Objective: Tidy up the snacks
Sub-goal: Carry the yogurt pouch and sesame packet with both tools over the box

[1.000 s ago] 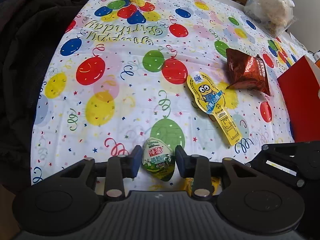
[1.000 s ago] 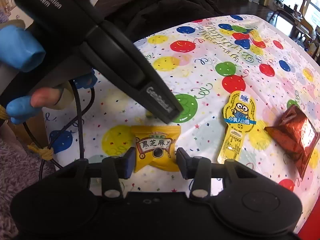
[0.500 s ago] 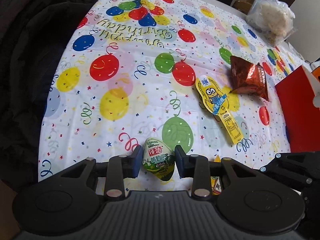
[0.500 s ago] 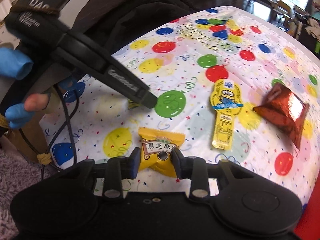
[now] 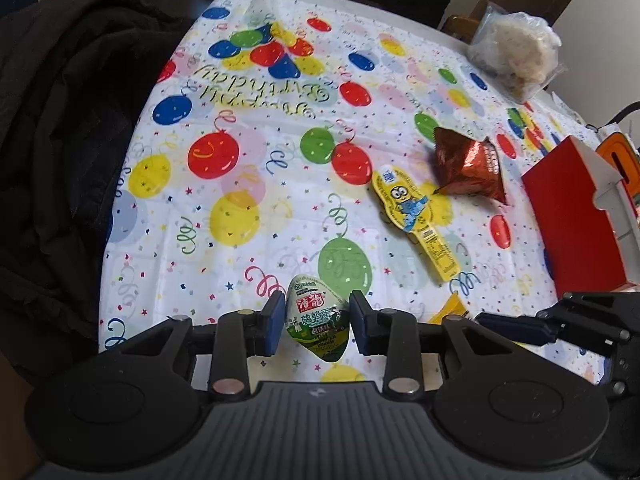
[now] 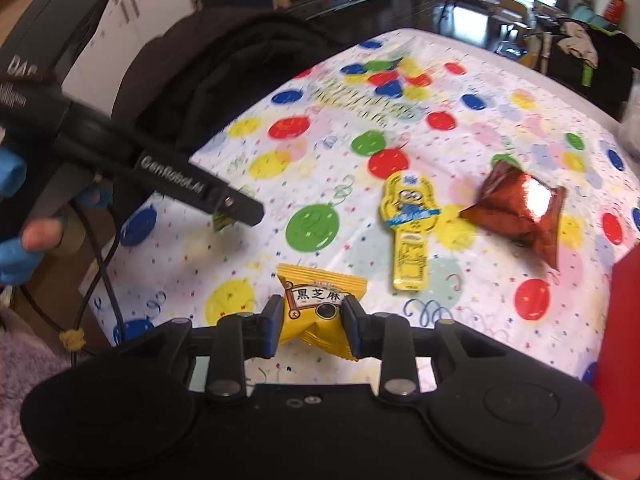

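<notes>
My left gripper (image 5: 318, 317) is shut on a green egg-shaped snack packet (image 5: 318, 316), held above the near edge of the balloon tablecloth (image 5: 240, 128). My right gripper (image 6: 310, 325) is shut on a yellow sesame snack packet (image 6: 318, 308), also lifted. A yellow Minion snack (image 5: 412, 216) and a red-brown foil pouch (image 5: 468, 164) lie on the cloth ahead; both also show in the right wrist view, the Minion snack (image 6: 410, 228) and the pouch (image 6: 520, 210). The left gripper (image 6: 224, 204) shows at the left of the right wrist view.
A red box (image 5: 572, 216) stands at the right edge. A clear bag of pale snacks (image 5: 516, 52) sits at the far right corner. A dark coat (image 5: 60, 140) hangs along the table's left side.
Both grippers have lifted and drawn back from the table with their packets held. The right jaws closed in on the yellow packet. The snacks on the cloth have not moved.
</notes>
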`<state>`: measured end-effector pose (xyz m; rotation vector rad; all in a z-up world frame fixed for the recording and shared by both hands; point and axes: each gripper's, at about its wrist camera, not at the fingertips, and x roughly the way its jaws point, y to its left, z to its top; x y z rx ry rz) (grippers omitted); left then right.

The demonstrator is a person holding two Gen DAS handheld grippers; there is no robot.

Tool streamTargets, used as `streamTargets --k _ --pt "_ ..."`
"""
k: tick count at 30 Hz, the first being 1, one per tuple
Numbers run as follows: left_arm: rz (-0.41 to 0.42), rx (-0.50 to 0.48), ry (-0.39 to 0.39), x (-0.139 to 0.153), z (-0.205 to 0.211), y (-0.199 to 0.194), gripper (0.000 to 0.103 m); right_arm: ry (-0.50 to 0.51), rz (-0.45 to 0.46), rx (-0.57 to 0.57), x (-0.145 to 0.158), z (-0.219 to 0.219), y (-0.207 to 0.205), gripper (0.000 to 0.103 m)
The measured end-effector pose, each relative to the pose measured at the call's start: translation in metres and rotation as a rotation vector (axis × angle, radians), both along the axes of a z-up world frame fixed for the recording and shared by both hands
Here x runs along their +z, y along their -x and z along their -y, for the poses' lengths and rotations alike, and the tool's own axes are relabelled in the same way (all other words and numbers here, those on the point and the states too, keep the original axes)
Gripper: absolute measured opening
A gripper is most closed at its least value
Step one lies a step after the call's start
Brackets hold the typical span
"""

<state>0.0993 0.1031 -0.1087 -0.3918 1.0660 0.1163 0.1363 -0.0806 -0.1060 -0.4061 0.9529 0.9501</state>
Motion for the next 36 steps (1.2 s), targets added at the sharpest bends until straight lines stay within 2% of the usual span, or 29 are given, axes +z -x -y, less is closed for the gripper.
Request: streamTargets --k 16,24,36 --pt "0.148 -0.131 -0.053 0.066 0.038 -0.02 0.034 -0.164 0.093 -0.225 0.065 0.063 -0.02 0.03" --pt "0.206 -0.215 -0.052 0.09 0.089 -0.049 0.034 -0.217 0.13 -0.332 0.088 0.117 -0.038 0.03" --pt "0.216 -0.342 -0.055 0.103 0.186 -0.103 0.034 -0.233 0.151 -0.456 0.096 0.212 -0.076 0.03"
